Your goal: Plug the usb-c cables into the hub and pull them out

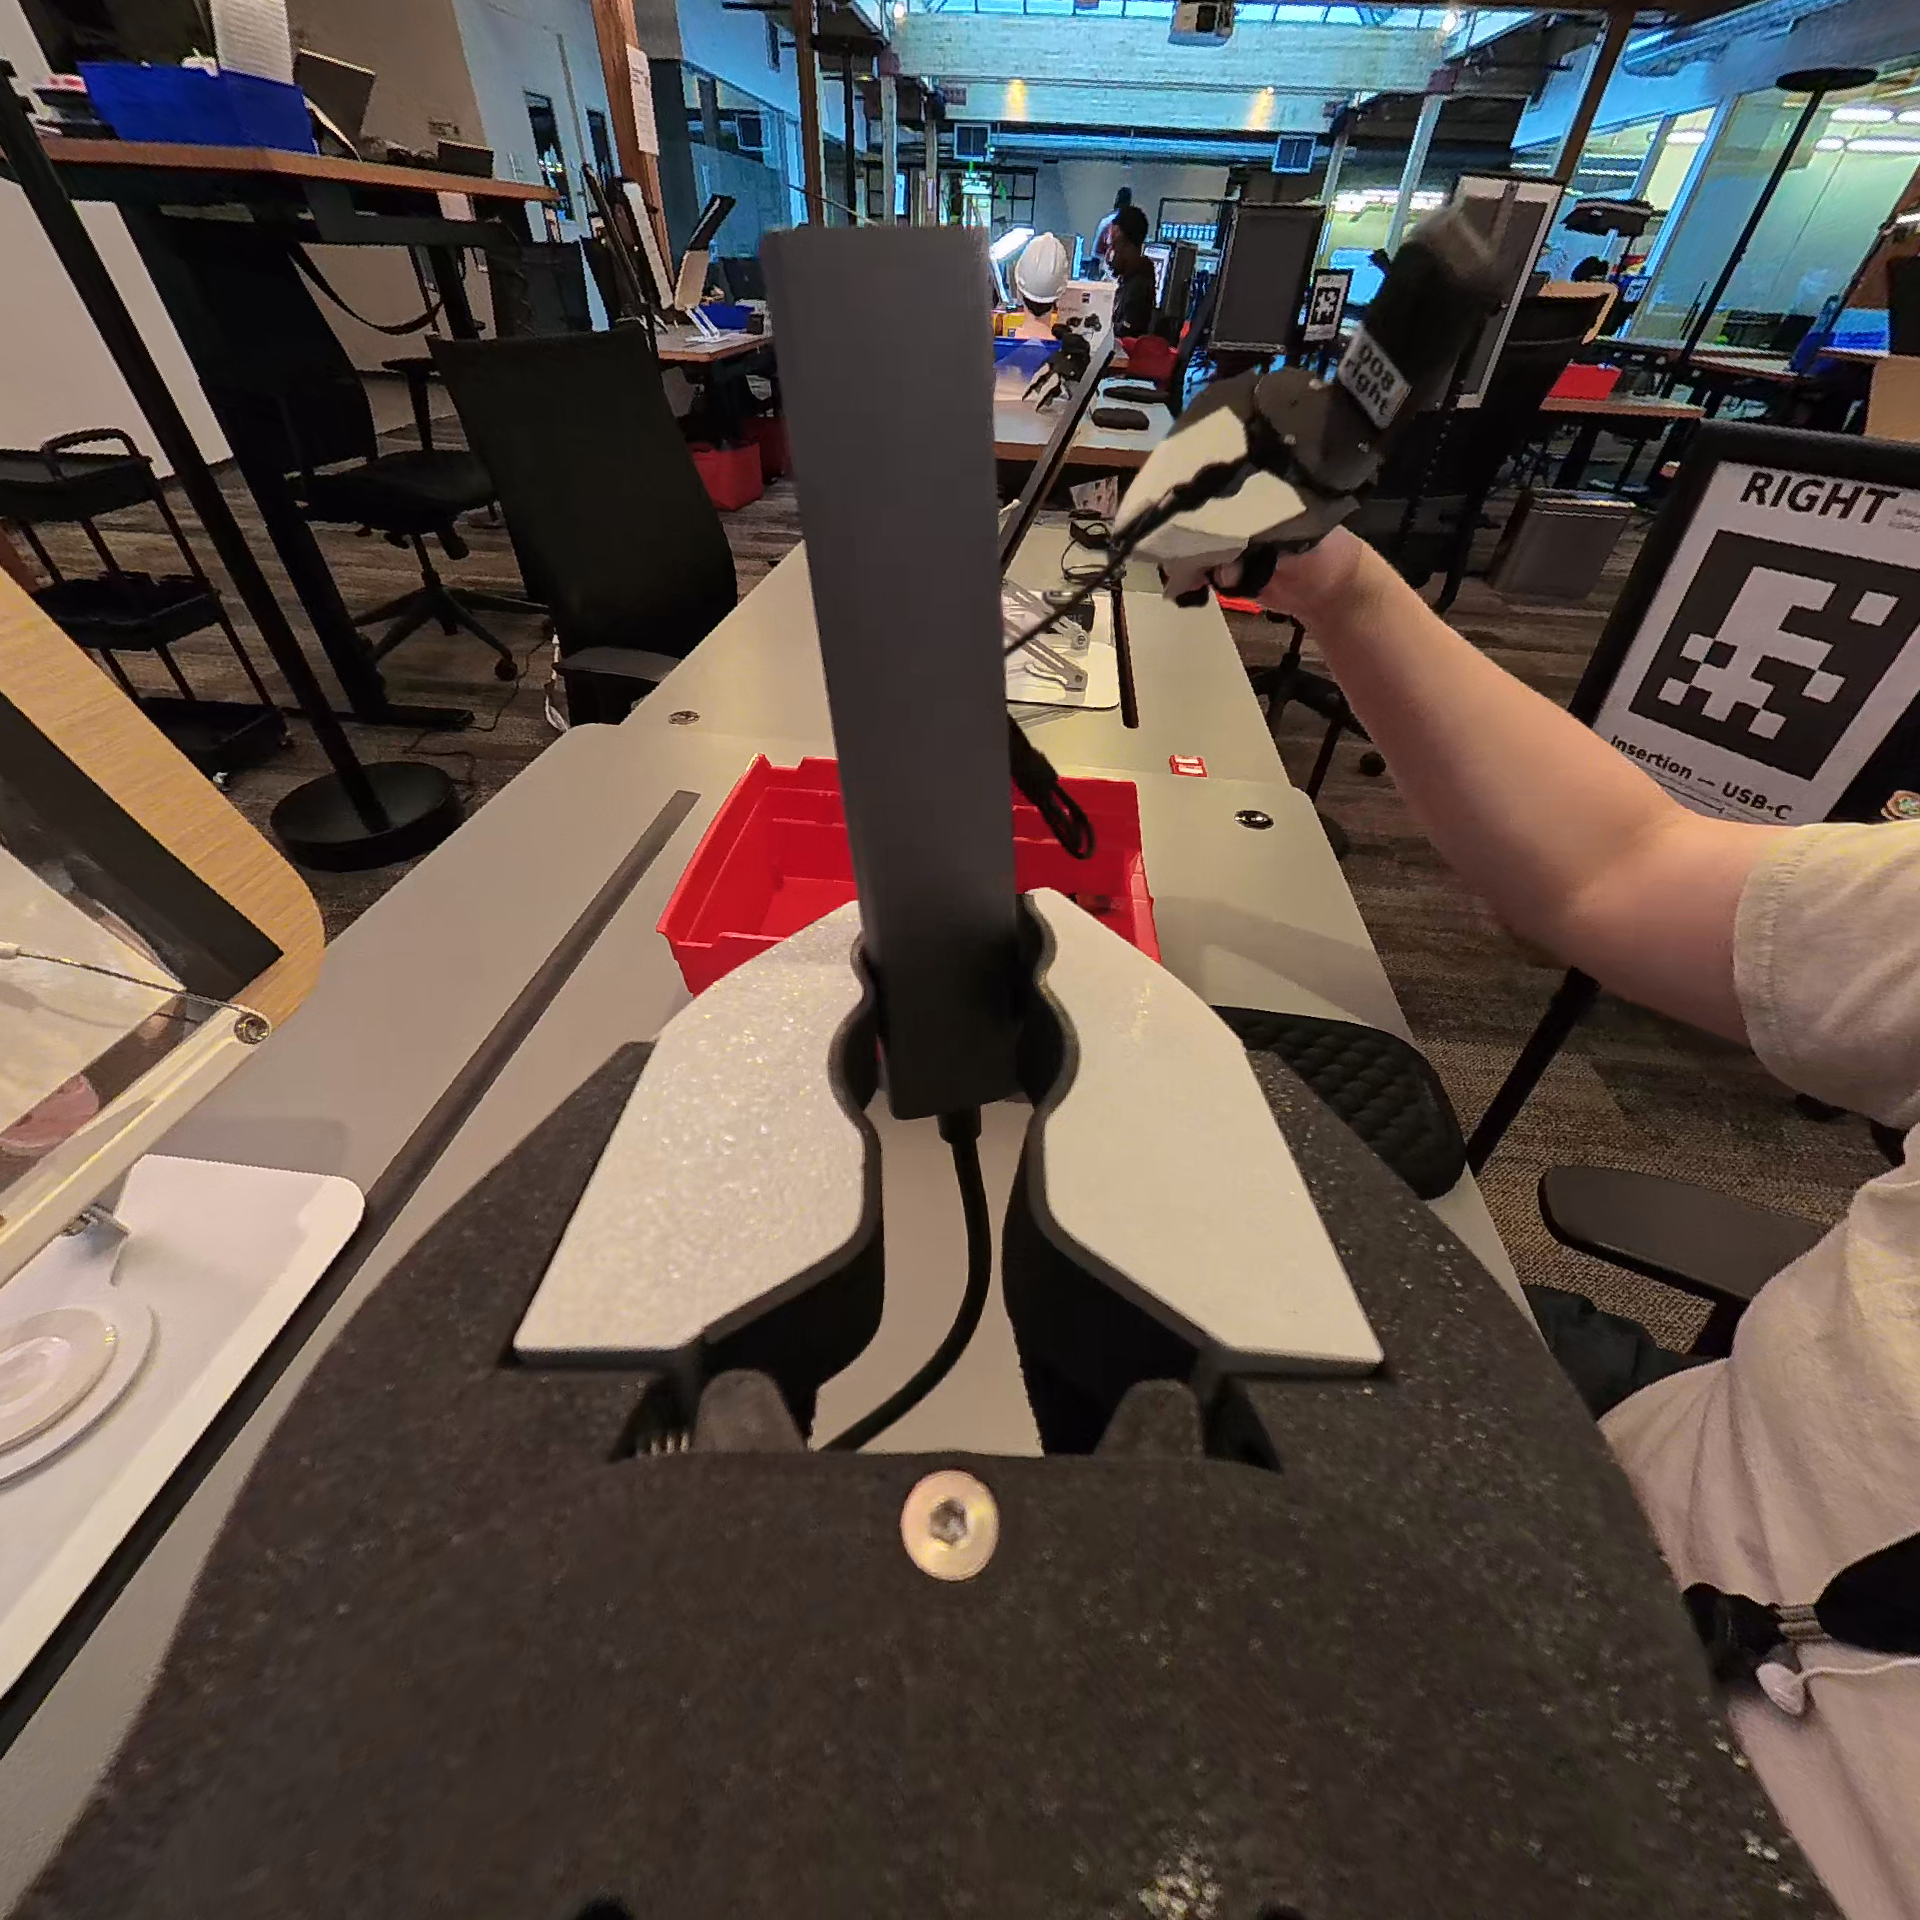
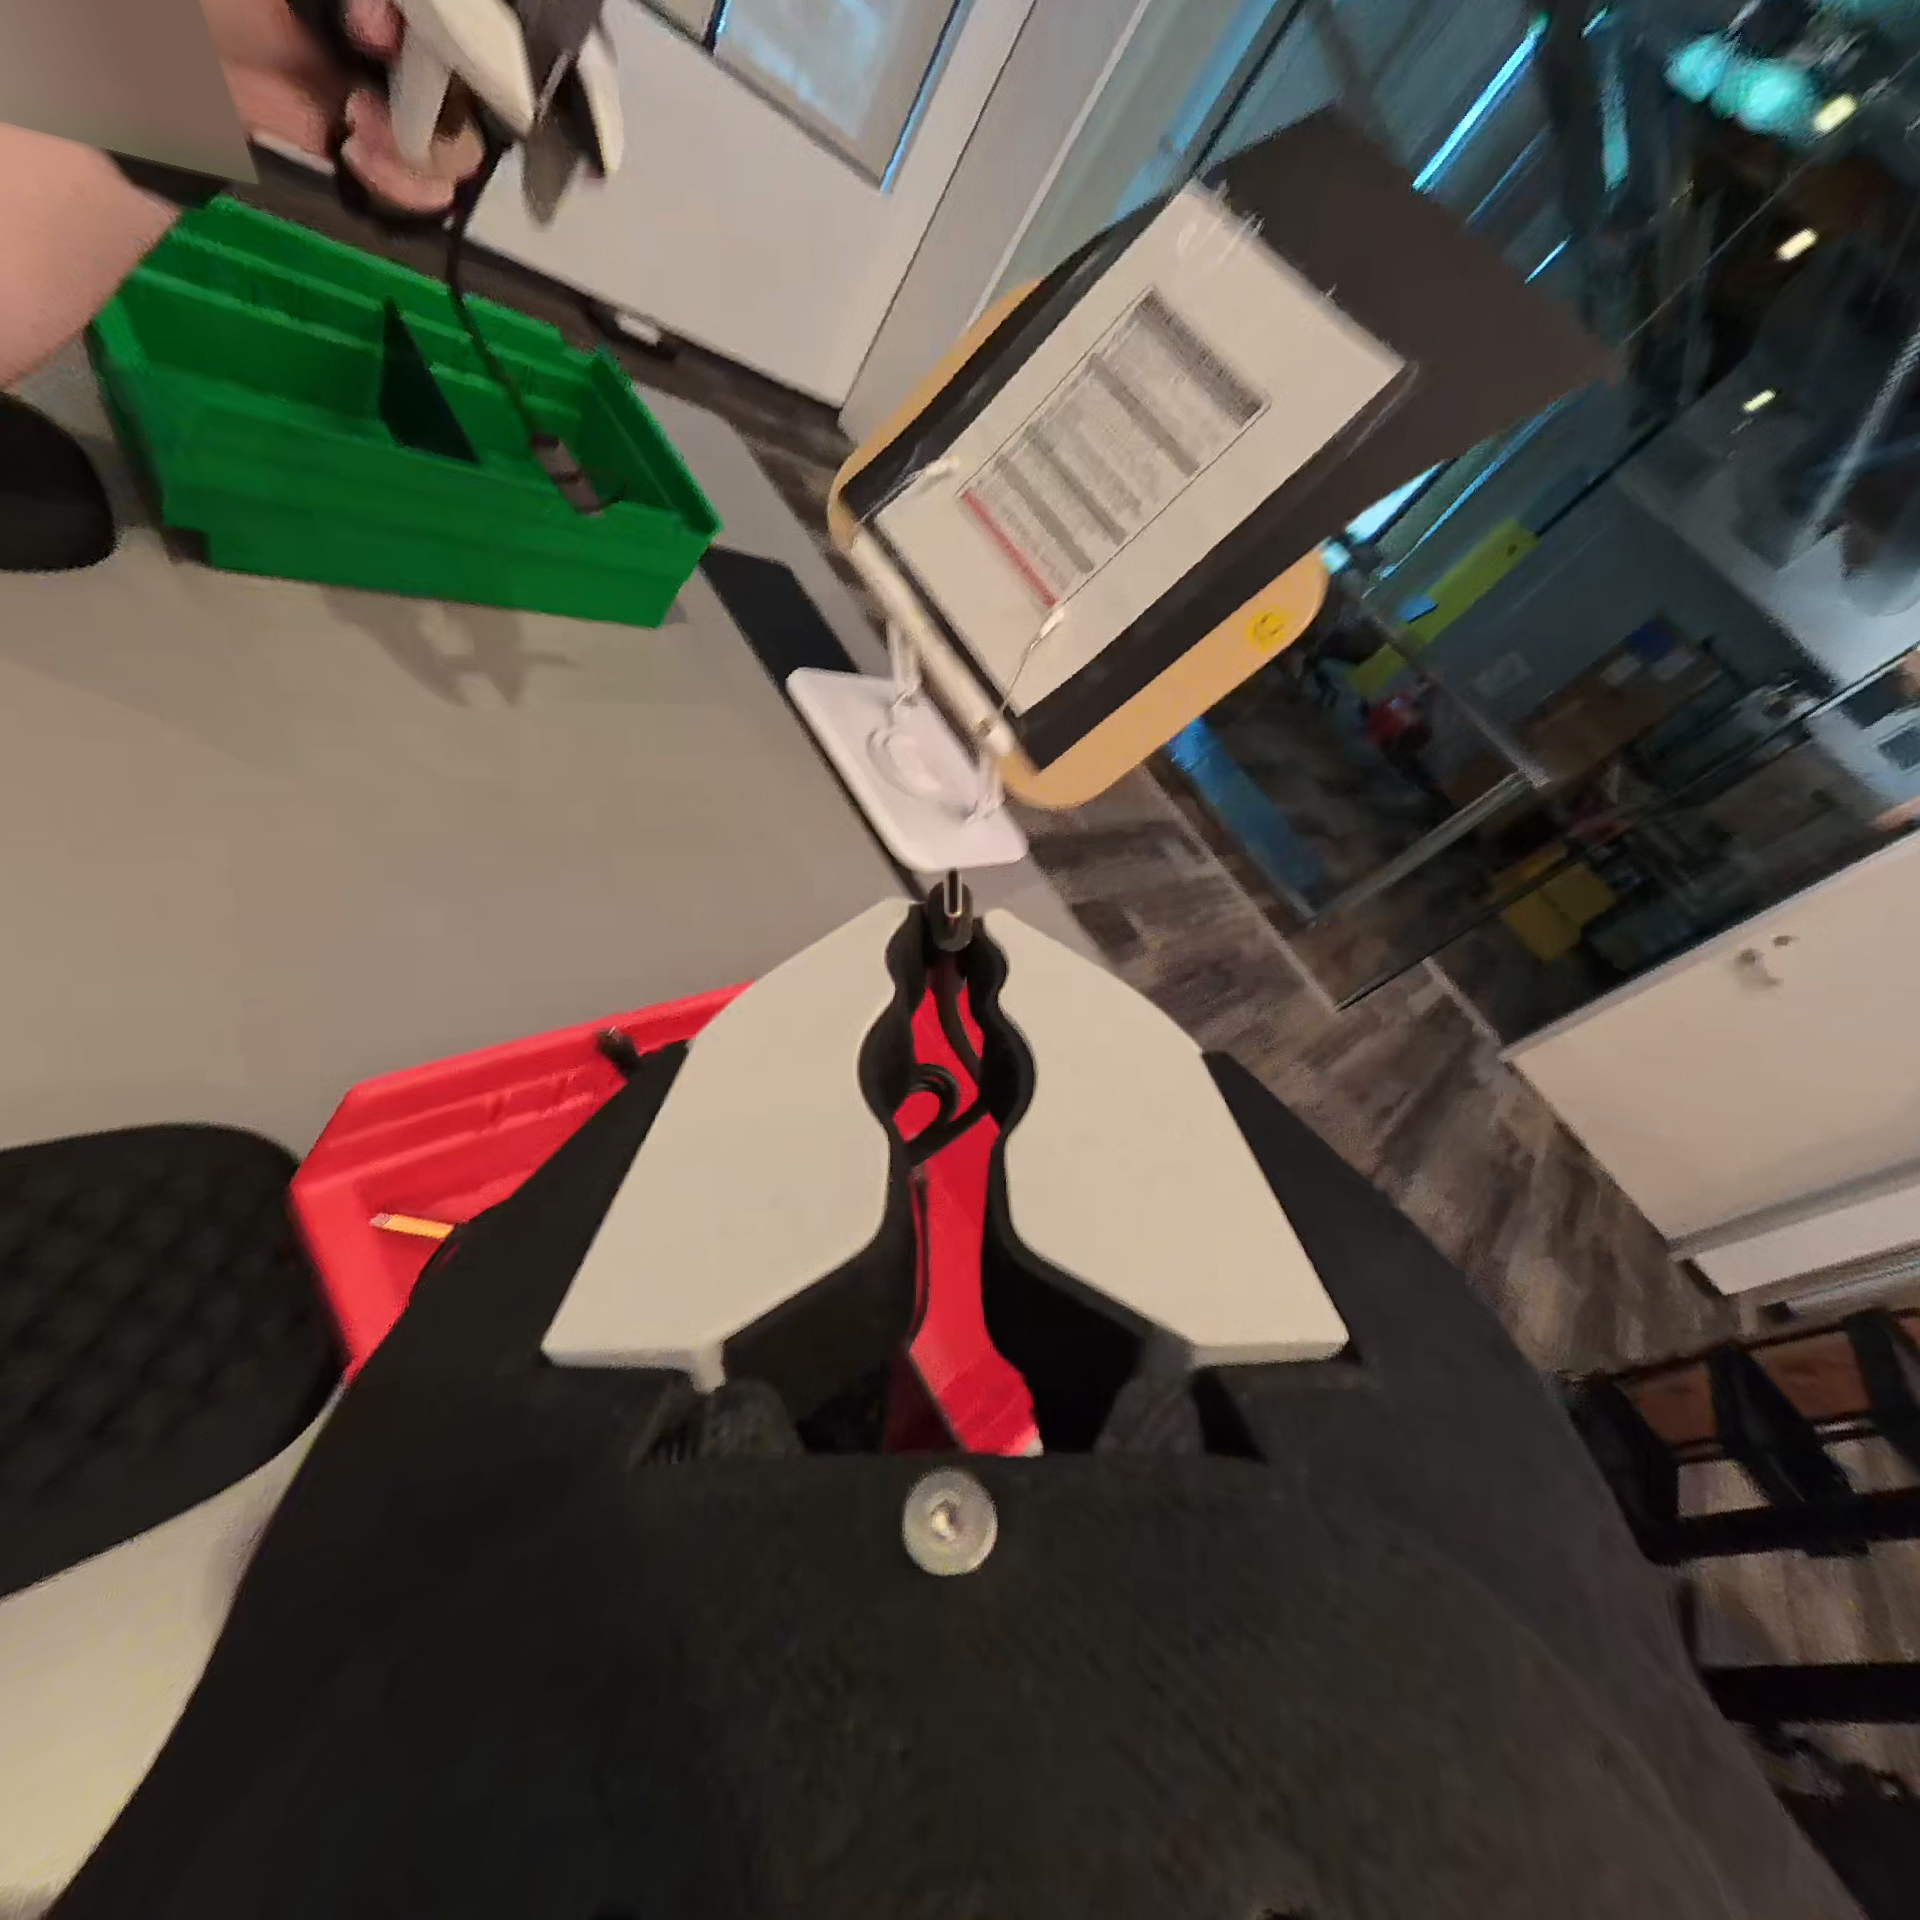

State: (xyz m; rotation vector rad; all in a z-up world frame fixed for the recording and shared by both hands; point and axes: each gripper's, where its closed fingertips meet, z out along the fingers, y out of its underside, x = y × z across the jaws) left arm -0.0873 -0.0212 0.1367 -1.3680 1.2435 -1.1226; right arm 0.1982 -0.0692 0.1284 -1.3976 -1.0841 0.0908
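In the left wrist view my left gripper [image 1: 948, 935] is shut on the near end of a long dark grey hub [image 1: 894, 623], which stands up and away from me. The hub's own black lead trails back between my fingers. My right gripper [image 1: 1153, 545], held high at the right, is shut on a black USB-C cable [image 1: 1049, 800] that hangs down into a red bin [image 1: 769, 873]. In the right wrist view the right gripper [image 2: 948, 935] pinches the cable's plug [image 2: 951, 904] at its tips, and the plug pokes out forward. The left gripper [image 2: 520, 94] shows blurred at the top left.
A green bin [image 2: 416, 540] stands on the grey table [image 1: 468, 1039], beyond the red bin [image 2: 468, 1143]. A framed sheet on a white stand [image 2: 914, 769] is at the table's left edge. A marker sign [image 1: 1766, 644] stands at the right. A black mesh chair [image 1: 1351, 1081] is nearby. There is about 30 cm between the tips of the two grippers.
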